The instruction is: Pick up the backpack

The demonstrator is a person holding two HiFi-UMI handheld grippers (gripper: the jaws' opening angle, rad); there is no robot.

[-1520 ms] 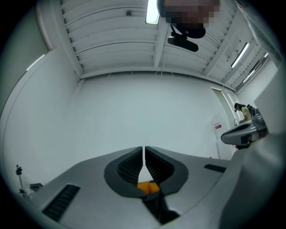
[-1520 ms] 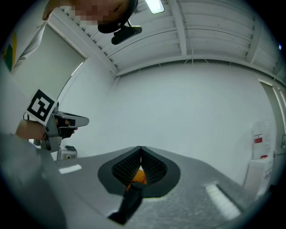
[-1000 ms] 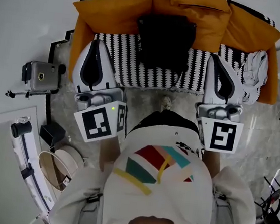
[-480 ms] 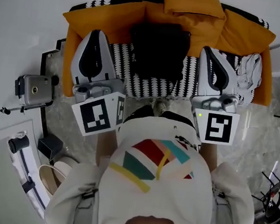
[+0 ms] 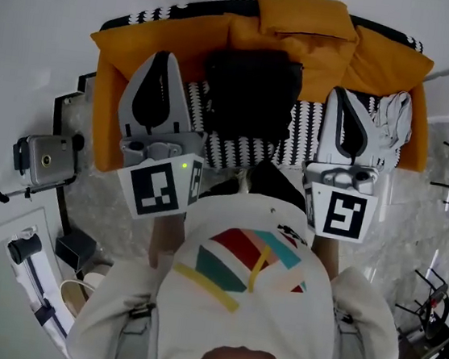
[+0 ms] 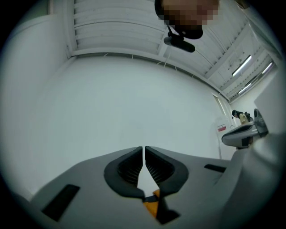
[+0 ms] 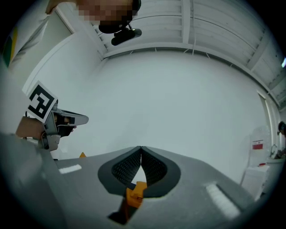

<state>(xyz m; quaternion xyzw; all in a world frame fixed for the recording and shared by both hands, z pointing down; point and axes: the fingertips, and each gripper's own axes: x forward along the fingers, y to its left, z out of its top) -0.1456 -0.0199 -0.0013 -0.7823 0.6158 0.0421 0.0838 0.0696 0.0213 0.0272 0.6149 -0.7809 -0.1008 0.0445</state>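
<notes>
Squarely between the two grippers, the backpack [image 5: 250,92] is sitting on the striped seat of the sofa [image 5: 303,134], with an orange cushion [image 5: 305,18] lying just past it at 12 o'clock. In the head view the left gripper [image 5: 165,57] is hovering over the seat at the backpack's 9 o'clock side and the right gripper [image 5: 338,92] at its 3 o'clock side, both pointing toward 12. From the left tip the bag is lying toward 3 o'clock, from the right tip toward 9 o'clock, and neither is looking clearly nearer.

Both pairs of fingers [image 6: 129,167] are pressing together with nothing between them (the right pair [image 7: 154,167] is showing the same closed seam). Each gripper view is taking in only the white wall [image 6: 134,98], so the bag is sitting below and beside their line of sight.

Its longer side seems to be running 12 to 6, though the dark fabric is hiding any handle or strap. A white cloth [image 5: 389,126] is lying just beside the right gripper, on the side away from the bag. Picking up probably calls for opening the fingers and swinging inward and down.
</notes>
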